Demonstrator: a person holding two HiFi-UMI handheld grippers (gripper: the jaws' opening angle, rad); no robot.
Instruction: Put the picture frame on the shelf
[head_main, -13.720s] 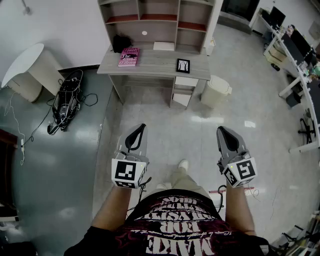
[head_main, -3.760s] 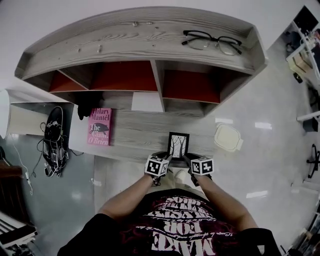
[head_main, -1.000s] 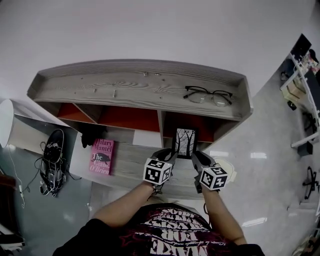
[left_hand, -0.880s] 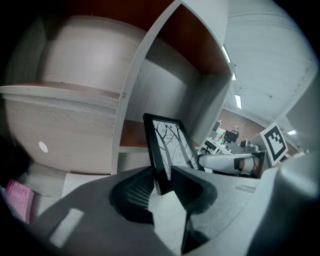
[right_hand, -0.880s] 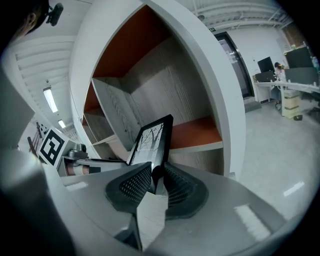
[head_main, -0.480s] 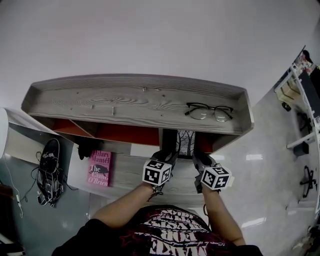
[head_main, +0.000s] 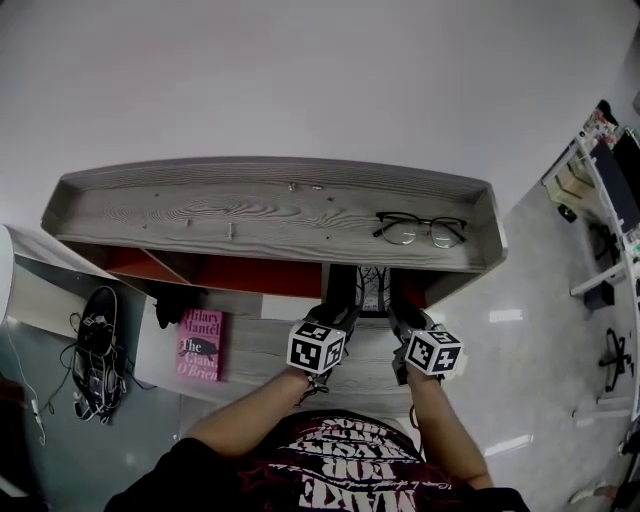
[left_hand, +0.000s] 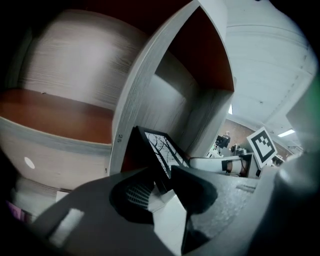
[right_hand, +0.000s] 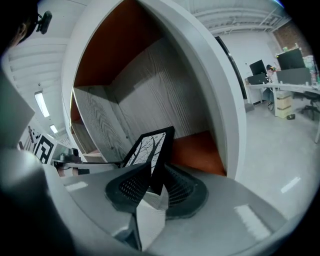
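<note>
Left gripper (left_hand: 159, 184) and right gripper (right_hand: 154, 186) each clamp an opposite edge of the black picture frame (head_main: 371, 289), held at the mouth of the shelf's right-hand compartment (right_hand: 197, 147). Tilted, it risks clipping the divider (left_hand: 150, 90) or toppling on release.

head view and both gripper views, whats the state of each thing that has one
picture frame: clamped at both sides, at the mouth of the right shelf compartment, not yet released
left gripper: shut on the picture frame
right gripper: shut on the picture frame
glasses: lying on the shelf top, arms look unfolded
book: closed, flat on the desk
</note>
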